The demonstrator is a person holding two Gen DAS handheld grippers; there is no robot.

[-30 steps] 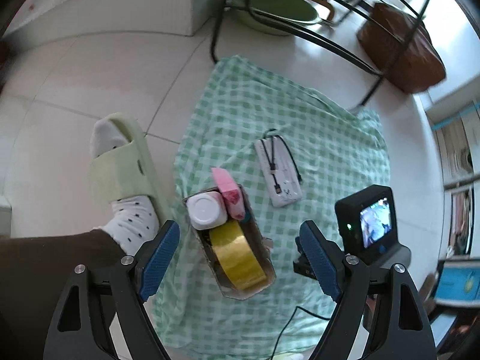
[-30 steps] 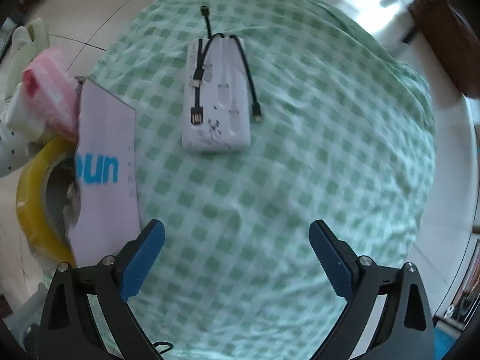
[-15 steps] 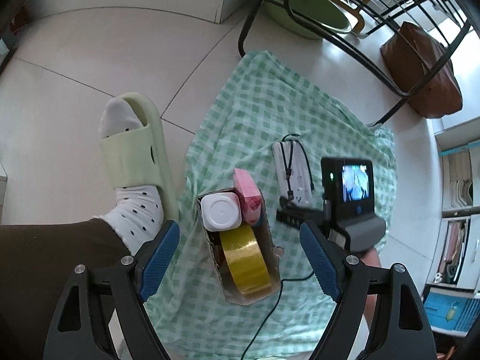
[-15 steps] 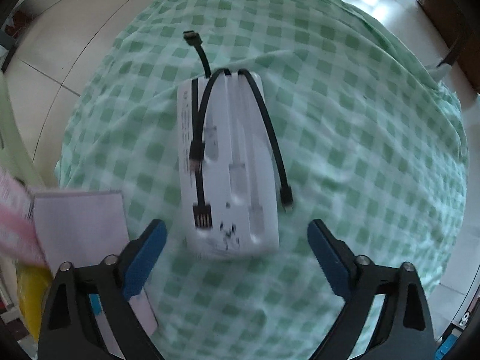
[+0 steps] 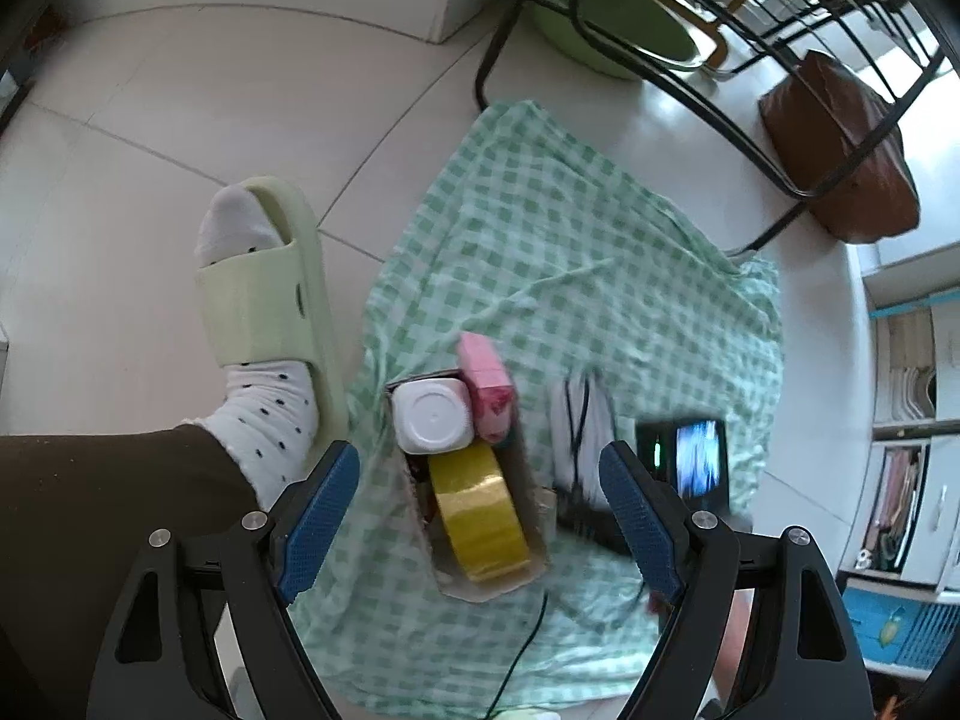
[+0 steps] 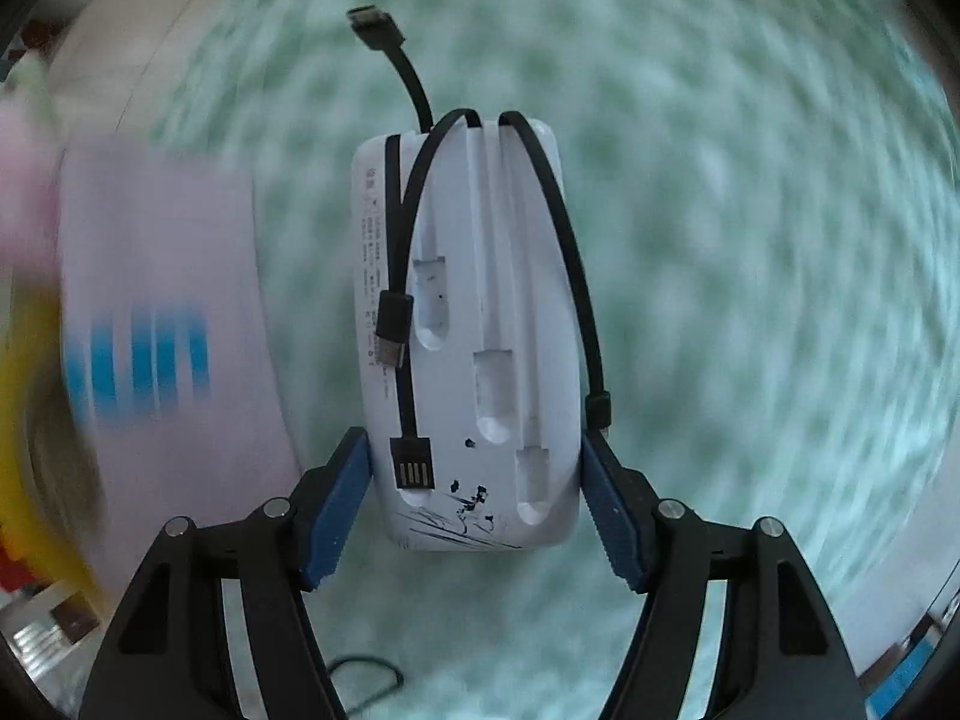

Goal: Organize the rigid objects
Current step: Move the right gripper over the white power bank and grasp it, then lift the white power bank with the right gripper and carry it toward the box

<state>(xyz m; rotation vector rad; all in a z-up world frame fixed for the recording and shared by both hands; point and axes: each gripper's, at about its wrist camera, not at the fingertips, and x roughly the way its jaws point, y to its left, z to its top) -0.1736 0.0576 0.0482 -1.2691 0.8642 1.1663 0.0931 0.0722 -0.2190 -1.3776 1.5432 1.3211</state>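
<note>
A white power bank [image 6: 474, 324] with black cables sits between the blue pads of my right gripper [image 6: 474, 504], which is shut on its near end above the green checked cloth [image 6: 750, 240]. In the left wrist view the power bank [image 5: 576, 426] appears blurred beside the right gripper's camera unit [image 5: 690, 462]. A cardboard box [image 5: 528, 516] on the cloth [image 5: 570, 252] holds a white bottle [image 5: 432, 420], a pink pack [image 5: 486, 390] and a yellow tape roll [image 5: 480, 516]. My left gripper [image 5: 480, 516] is open and empty, high above the box.
A foot in a pale green slipper [image 5: 264, 282] stands left of the cloth. A black metal rack [image 5: 690, 60], a green basin [image 5: 612, 24] and a brown bag [image 5: 840, 150] are beyond it. The box's white side with blue letters [image 6: 156, 348] is left of the power bank.
My right gripper moved forward over the power bank and closed on it; the scene around it is now motion-blurred. The left gripper rose slightly and stayed open.
</note>
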